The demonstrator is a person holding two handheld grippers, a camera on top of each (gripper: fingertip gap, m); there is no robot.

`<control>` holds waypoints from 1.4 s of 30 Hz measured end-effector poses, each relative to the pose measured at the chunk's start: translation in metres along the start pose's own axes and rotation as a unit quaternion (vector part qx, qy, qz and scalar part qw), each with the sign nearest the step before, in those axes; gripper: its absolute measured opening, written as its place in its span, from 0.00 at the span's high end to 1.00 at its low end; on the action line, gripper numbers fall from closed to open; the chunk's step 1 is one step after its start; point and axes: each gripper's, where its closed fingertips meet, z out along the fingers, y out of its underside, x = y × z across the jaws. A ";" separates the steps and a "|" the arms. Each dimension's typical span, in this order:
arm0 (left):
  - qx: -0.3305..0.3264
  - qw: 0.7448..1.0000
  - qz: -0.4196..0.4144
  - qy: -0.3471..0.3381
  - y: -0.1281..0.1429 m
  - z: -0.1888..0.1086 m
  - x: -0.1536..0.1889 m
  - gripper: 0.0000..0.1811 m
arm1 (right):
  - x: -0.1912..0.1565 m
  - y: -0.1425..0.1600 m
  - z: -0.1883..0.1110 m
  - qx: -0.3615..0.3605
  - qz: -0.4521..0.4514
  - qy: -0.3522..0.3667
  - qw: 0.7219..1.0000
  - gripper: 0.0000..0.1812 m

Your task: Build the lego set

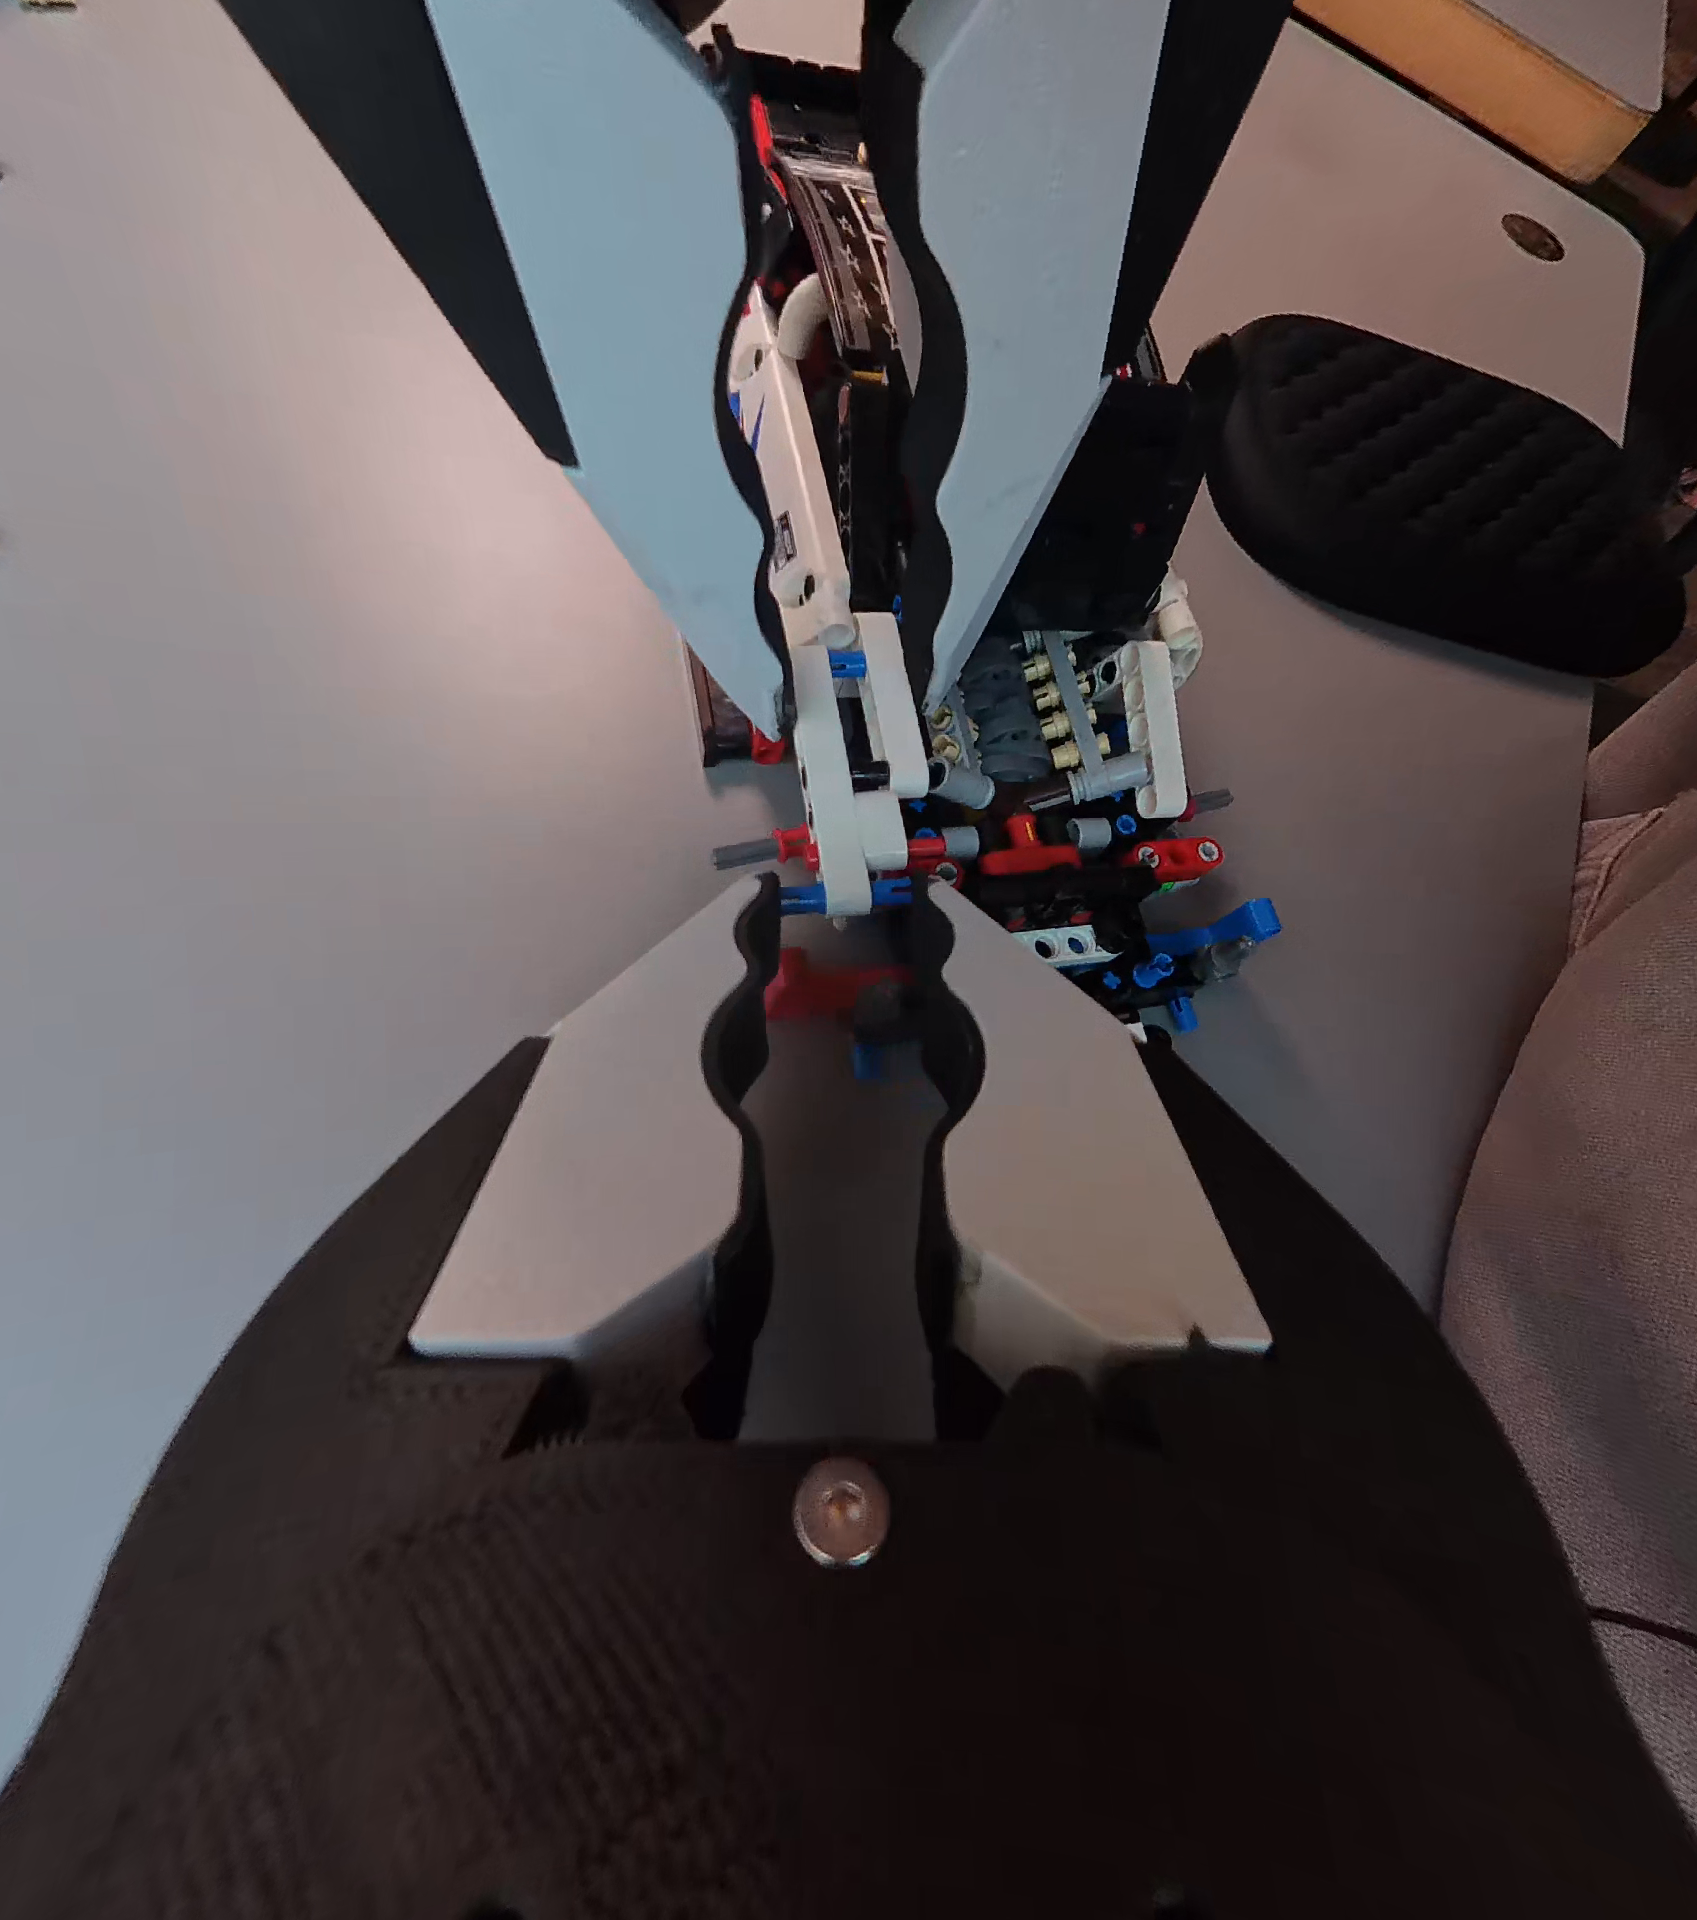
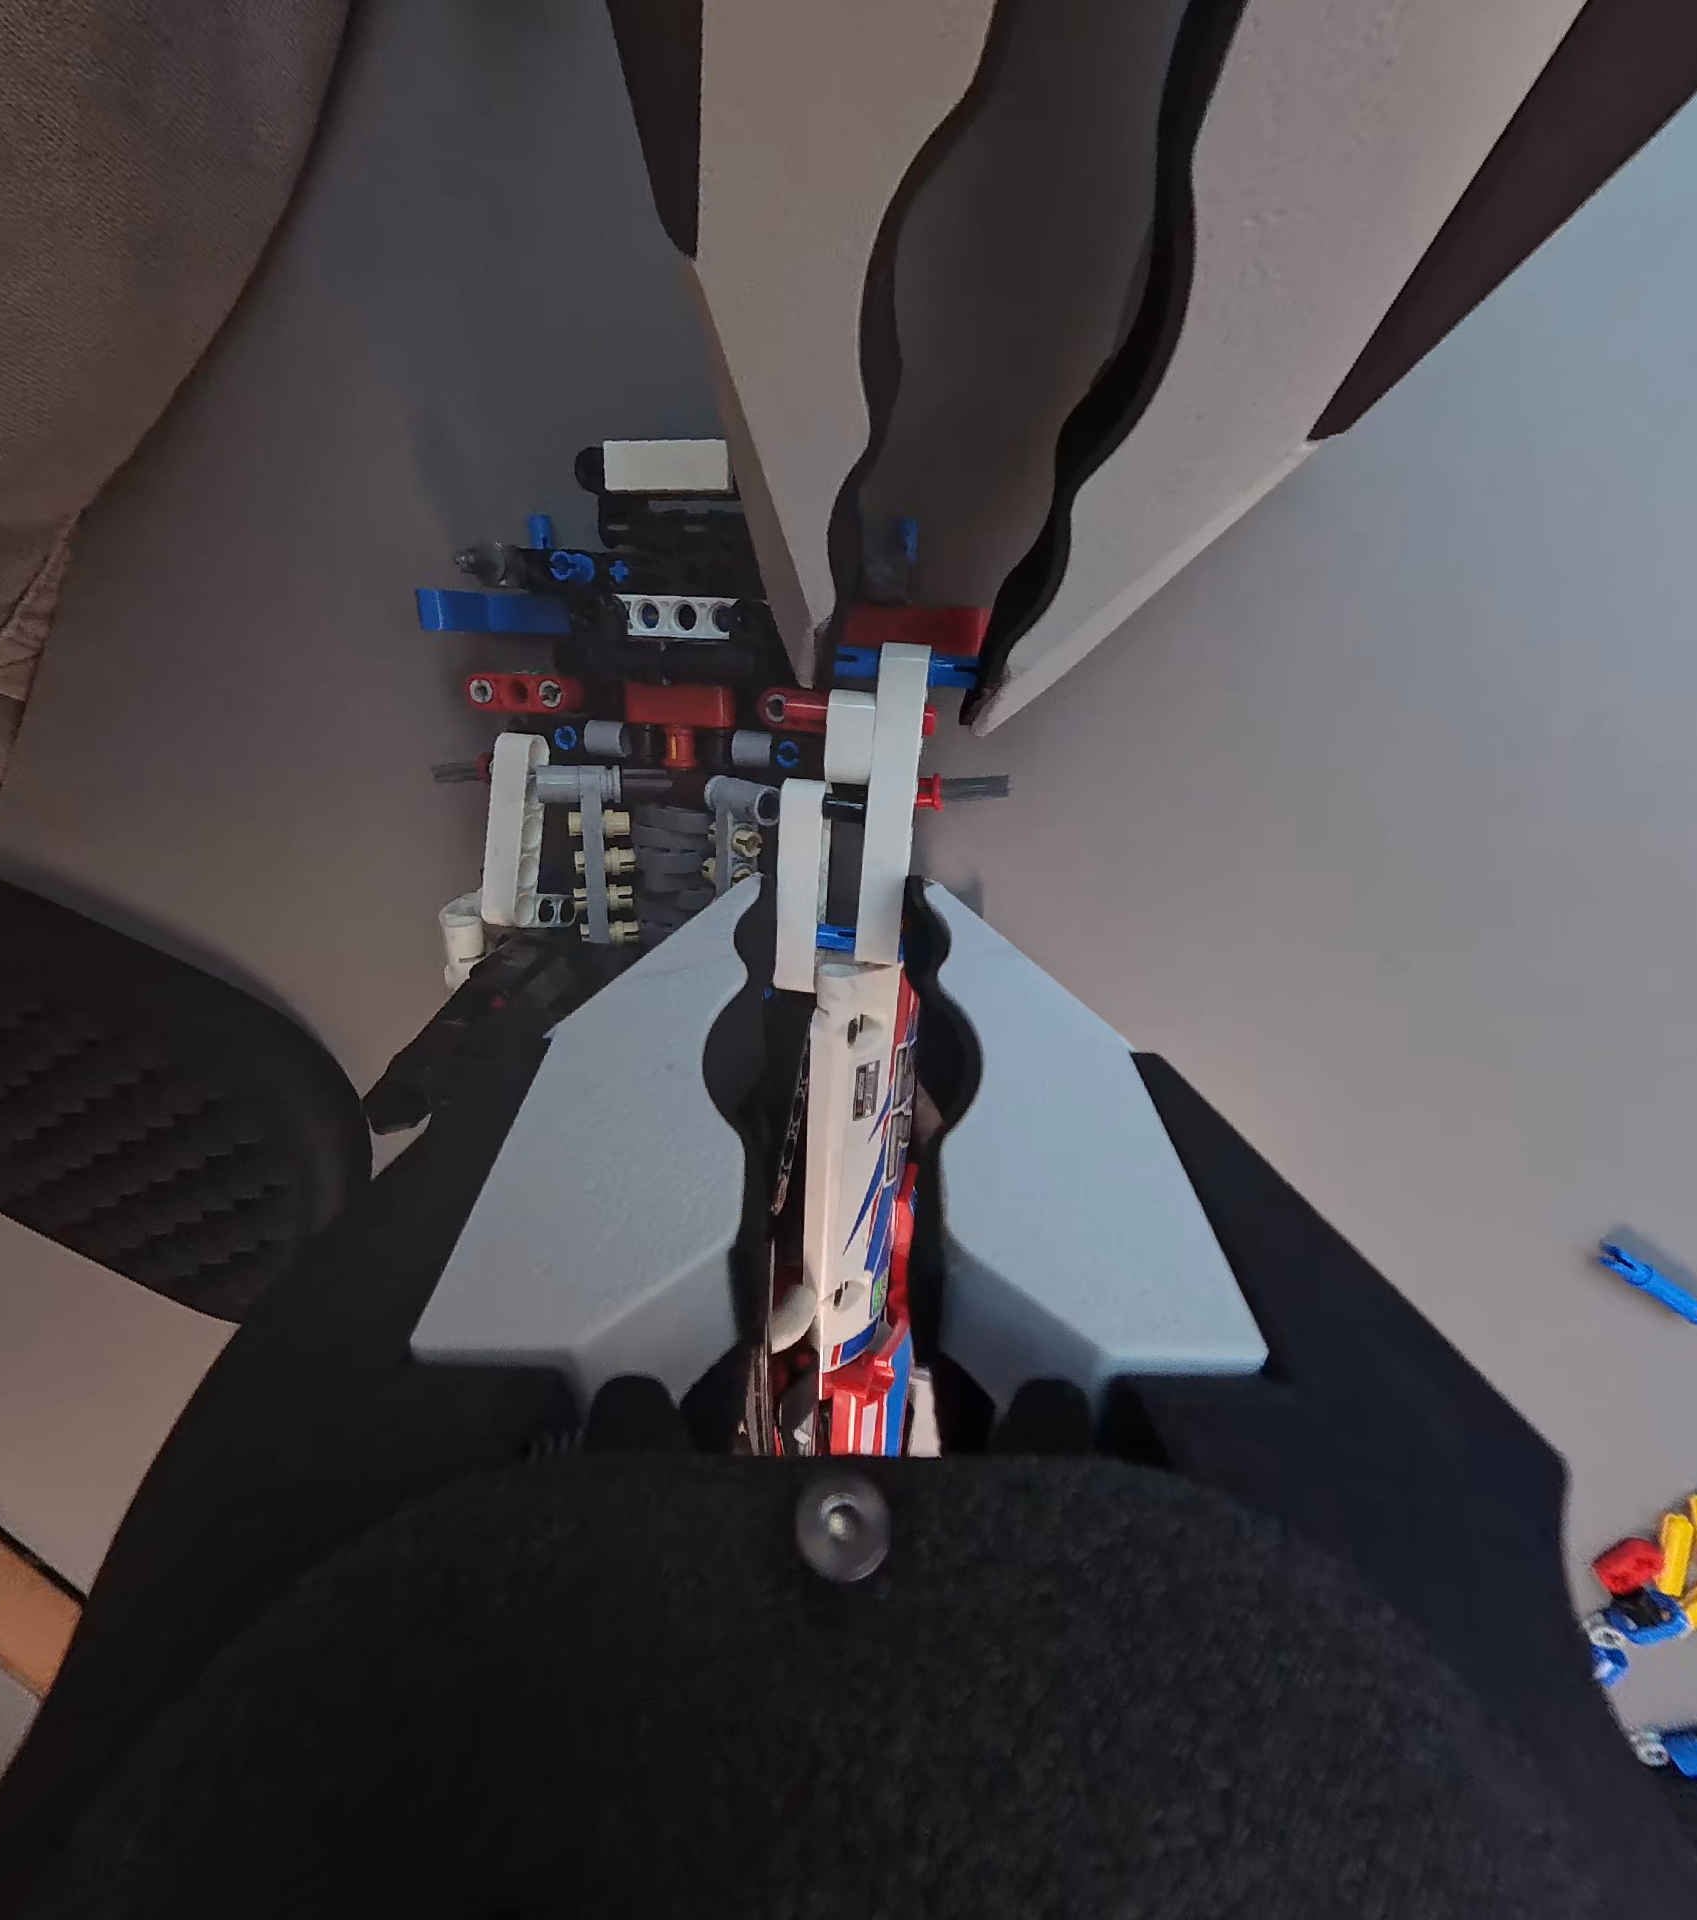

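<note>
A partly built lego car (image 1: 1062, 862) lies on the grey table (image 1: 252, 727), with black, red and grey technic parts and a spring. My right gripper (image 2: 833, 888) is shut on its white side panel (image 2: 854, 1122), which has blue and red stripes. The right gripper enters the left wrist view from the top (image 1: 852, 717). A white beam (image 2: 891, 790) sticks out past its tips. My left gripper (image 1: 854, 894) meets it head-on, its tips closed on the ends of the blue pin (image 1: 808, 899) through the beam's end. A red piece (image 1: 802, 982) lies blurred under its jaws.
A black padded chair armrest (image 1: 1426, 488) sits beside the model at the table edge, with grey fabric (image 1: 1654, 987) beyond it. A loose blue pin (image 2: 1654, 1283) and a cluster of small coloured pieces (image 2: 1696, 1590) lie on the table, away from the model. My left and right fingertips are right by each other.
</note>
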 end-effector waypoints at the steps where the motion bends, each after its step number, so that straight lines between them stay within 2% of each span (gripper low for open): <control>1: 0.000 1.000 -0.001 0.001 0.000 0.000 0.000 0.87 | 0.000 0.000 0.000 0.003 0.001 -0.004 1.000 0.87; 13: -0.004 1.000 -0.019 0.011 -0.003 0.007 -0.003 0.87 | 0.001 0.009 -0.001 -0.001 0.012 0.000 1.000 0.88; 19: 0.000 1.000 -0.024 0.011 -0.006 0.013 -0.006 0.86 | 0.003 0.011 -0.005 0.026 0.025 0.011 0.999 0.88; 22: 0.002 1.000 -0.011 0.002 -0.009 0.015 -0.006 0.83 | 0.004 0.013 -0.006 0.027 0.030 0.013 0.999 0.88; 24: 0.022 1.000 -0.012 0.002 -0.017 0.014 -0.004 0.77 | 0.004 0.014 -0.006 0.031 0.038 0.012 0.999 0.88; 27: 0.018 1.000 -0.012 -0.007 -0.019 0.020 -0.004 0.74 | 0.006 0.015 -0.007 0.040 0.049 0.012 0.998 0.88; 31: 0.033 0.999 -0.021 -0.024 -0.025 0.025 -0.011 0.79 | 0.008 0.016 -0.008 0.049 0.057 0.011 0.997 0.88; 36: 0.034 0.999 -0.007 -0.032 -0.026 0.026 -0.013 0.78 | 0.009 0.018 -0.008 0.050 0.070 0.010 0.996 0.88; 42: 0.014 1.000 -0.003 -0.024 -0.021 0.025 -0.015 0.81 | 0.009 0.018 -0.007 0.045 0.075 0.010 0.996 0.88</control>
